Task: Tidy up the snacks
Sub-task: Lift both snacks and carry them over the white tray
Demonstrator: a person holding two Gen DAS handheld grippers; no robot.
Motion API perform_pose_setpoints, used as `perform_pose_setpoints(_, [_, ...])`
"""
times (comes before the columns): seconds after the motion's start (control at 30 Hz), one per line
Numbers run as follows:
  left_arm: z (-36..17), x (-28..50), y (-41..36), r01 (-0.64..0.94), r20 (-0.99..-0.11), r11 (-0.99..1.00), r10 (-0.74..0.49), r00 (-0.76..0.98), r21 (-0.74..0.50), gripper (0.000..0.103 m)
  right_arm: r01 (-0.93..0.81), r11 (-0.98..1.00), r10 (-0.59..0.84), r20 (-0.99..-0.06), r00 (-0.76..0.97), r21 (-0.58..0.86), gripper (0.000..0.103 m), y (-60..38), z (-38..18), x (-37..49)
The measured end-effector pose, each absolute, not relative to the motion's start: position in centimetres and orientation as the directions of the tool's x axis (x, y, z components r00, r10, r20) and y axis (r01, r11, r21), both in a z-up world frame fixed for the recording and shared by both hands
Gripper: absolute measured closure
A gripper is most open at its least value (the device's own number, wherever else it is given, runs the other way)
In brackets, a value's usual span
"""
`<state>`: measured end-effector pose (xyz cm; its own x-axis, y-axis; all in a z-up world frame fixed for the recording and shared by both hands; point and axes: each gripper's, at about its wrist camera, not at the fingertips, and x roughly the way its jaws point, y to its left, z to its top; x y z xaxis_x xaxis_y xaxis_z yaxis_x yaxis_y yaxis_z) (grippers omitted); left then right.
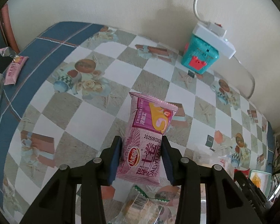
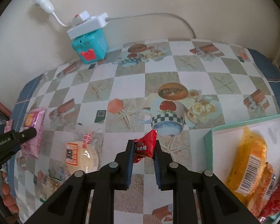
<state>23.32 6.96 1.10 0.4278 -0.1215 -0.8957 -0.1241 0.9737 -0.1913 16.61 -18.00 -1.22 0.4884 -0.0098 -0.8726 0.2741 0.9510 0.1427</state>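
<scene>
The left gripper (image 1: 141, 158) pinches the pink cake packet (image 1: 149, 136) mid-body above the surface's middle, the right gripper (image 2: 142, 156) clamps a red candy (image 2: 144, 147) near the box (image 2: 208, 140); both wrappers look light, soft, slippery.

1. The pink snack packet (image 1: 147, 140) read "DALIYUAN" and "20250903", with Chinese characters.
2. The left gripper's arm (image 2: 8, 145), at nine o'clock, read "GenRobot.AI".
3. The red candy (image 2: 144, 146) bore Chinese characters.
</scene>
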Motion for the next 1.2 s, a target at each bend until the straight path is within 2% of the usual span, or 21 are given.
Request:
perform_pose_setpoints(0.57, [8.1,18.7,4.8,-0.092,-0.845,0.982,-0.090,0.527,-0.162,0.060,0.323,0.935,-0.059,-0.836,0.546,0.144,0.082,-18.7,5.4,11.4])
perform_pose_setpoints(1.2, [10.0,15.2,1.3,-0.019,-0.830,0.992,-0.091,0.550,-0.122,0.060,0.396,0.902,-0.089,-0.822,0.563,0.173,0.082,-21.5,7.2,6.5])
